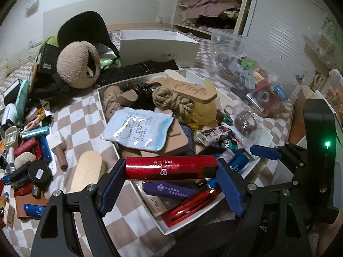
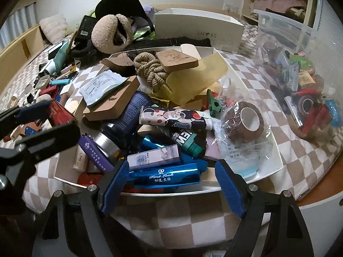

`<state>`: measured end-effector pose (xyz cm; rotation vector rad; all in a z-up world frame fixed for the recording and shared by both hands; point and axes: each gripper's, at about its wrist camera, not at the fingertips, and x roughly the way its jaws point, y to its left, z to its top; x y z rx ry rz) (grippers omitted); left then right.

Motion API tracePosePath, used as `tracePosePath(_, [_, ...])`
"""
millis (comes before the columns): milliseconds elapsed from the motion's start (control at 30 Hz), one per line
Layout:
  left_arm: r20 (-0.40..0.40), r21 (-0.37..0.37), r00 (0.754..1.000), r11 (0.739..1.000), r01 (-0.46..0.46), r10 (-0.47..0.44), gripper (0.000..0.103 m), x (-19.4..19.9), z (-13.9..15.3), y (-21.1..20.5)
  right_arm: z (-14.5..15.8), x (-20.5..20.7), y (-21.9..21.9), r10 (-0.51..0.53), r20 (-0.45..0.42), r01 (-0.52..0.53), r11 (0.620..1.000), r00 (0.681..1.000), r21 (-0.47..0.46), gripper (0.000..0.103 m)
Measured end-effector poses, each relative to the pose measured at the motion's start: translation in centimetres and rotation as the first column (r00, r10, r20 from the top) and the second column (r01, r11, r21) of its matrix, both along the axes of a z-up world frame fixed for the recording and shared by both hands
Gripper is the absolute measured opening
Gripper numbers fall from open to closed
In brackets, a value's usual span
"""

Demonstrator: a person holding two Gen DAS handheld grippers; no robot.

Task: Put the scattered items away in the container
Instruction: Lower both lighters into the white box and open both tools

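Left hand-held gripper (image 1: 171, 184) clamped end to end on a red tube (image 1: 171, 168), held crosswise above the near end of the white tray (image 1: 260, 126). Right hand-held gripper (image 2: 171, 185) open and holding nothing, pads on either side of a shiny blue tube (image 2: 165, 175) without pressing it, at the near rim of the tray (image 2: 276, 150). Tray set on a checked cloth (image 1: 83, 115) and heaped full: coil of rope (image 1: 171, 100), sealed white-and-blue packet (image 1: 137, 128), wooden board (image 1: 188, 90), purple lighter (image 1: 169, 189), roll of brown tape (image 2: 244, 122), printed tube (image 2: 173, 117). Scattered pile of small things (image 1: 27, 145) left of the tray on the cloth, among them a wooden brush (image 1: 88, 169) just beside the tray edge. Fuzzy beige slipper (image 1: 79, 66) and white shoebox (image 1: 156, 47) beyond the tray. Clear plastic bin (image 1: 253, 75) of oddments to the right.
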<state>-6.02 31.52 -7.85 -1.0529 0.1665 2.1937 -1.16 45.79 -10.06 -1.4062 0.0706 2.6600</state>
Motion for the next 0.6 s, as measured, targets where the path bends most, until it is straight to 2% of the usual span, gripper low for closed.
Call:
tracePosePath(200, [0.047,-0.006,0.998,0.999,0.032,-0.031,0.083,-0.1,-0.8,0.7,0.2,0.4,0.5,-0.019,0.011,0.019,1.0,1.0,0.023,0.082])
tracePosePath(433, [0.085,-0.069,0.995,0.996,0.063,-0.057,0.083,-0.8,-2.4,2.3,0.4,1.3,1.0,-0.035,0.008,0.034,0.996,0.999,0.081,0.082])
tracePosePath(600, [0.152,-0.057,0.987,0.996,0.067,-0.058,0.083,-1.2,-3.0,2.5,0.7,1.6,1.1,-0.012,0.007,0.012,0.997,1.0,0.079,0.082])
